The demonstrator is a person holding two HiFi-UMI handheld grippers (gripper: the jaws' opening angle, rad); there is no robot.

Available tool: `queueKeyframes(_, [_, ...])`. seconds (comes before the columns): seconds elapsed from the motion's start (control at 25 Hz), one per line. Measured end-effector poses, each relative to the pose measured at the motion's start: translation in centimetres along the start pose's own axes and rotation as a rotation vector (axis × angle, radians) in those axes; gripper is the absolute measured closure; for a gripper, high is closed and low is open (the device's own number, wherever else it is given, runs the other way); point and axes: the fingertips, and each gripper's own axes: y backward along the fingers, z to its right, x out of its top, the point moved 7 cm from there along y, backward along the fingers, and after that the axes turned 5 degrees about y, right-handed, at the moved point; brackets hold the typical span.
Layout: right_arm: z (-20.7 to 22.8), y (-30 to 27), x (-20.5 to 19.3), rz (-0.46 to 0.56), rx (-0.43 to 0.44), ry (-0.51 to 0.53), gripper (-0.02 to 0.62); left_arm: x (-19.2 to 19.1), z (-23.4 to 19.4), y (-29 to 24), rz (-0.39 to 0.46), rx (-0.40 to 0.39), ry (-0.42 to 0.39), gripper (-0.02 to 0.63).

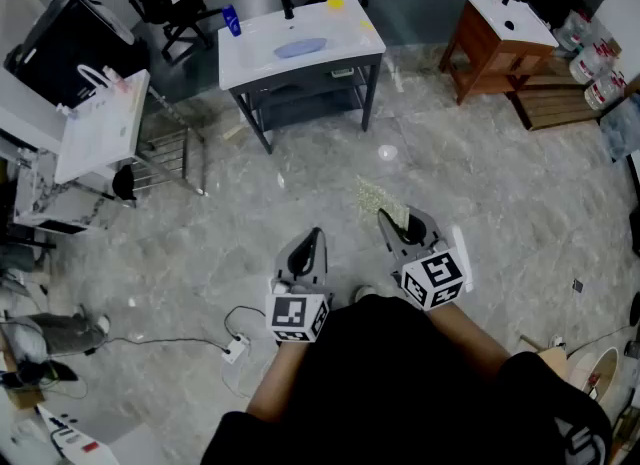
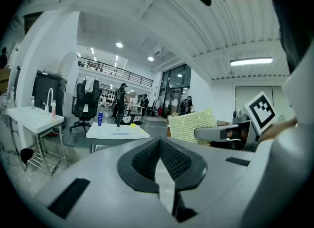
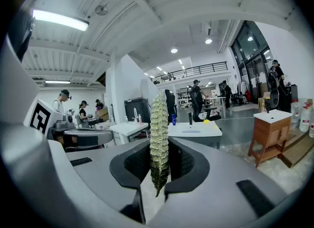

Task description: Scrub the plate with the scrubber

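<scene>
Right claw [image 3: 159,168] pinching scrubber [image 3: 159,129] (upright, edge-on); left claw [image 2: 160,162] pressed together, empty; plate [image 1: 299,48] far off on tabletop [image 1: 355,41].

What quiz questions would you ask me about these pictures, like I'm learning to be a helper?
1. Which gripper holds the scrubber?
2. True or false: the plate lies on the white table.
3. The left gripper has its jaws: A) wide open, B) shut with nothing between them, C) shut on a bottle.

Key:
1. The right gripper. The scrubber stands edge-on between its jaws.
2. True.
3. B.
</scene>
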Motion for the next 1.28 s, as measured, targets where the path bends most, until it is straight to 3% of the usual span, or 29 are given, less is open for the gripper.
queueKeyframes(0.32, [3.0,1.6,0.3,0.027,-0.043,-0.044,0.537,1.1,1.4,-1.7,0.017,0.026,-0.027,0.617])
queueKeyframes(0.64, [4.5,1.1,-1.8,0.028,0.001,-0.093,0.535,0.9,1.2,-3.3,0.007,0.073,-0.035,0.617])
queueKeyframes(0.8, [4.1,-1.1,-2.2,0.017,0.035,-0.107,0.534,0.5,-0.9,-4.9,-0.020,0.037,-0.038,0.617])
queueKeyframes(1.0, [5.4,-5.1,-1.5,0.001,-0.012,-0.080,0.534,0.3,-4.6,-9.2,-0.028,0.006,-0.018,0.617])
queueKeyframes(1.28, [7.5,-15.2,2.4,-0.035,-0.020,-0.024,0.534,4.4,-11.3,-16.7,-0.010,-0.030,0.104,0.617])
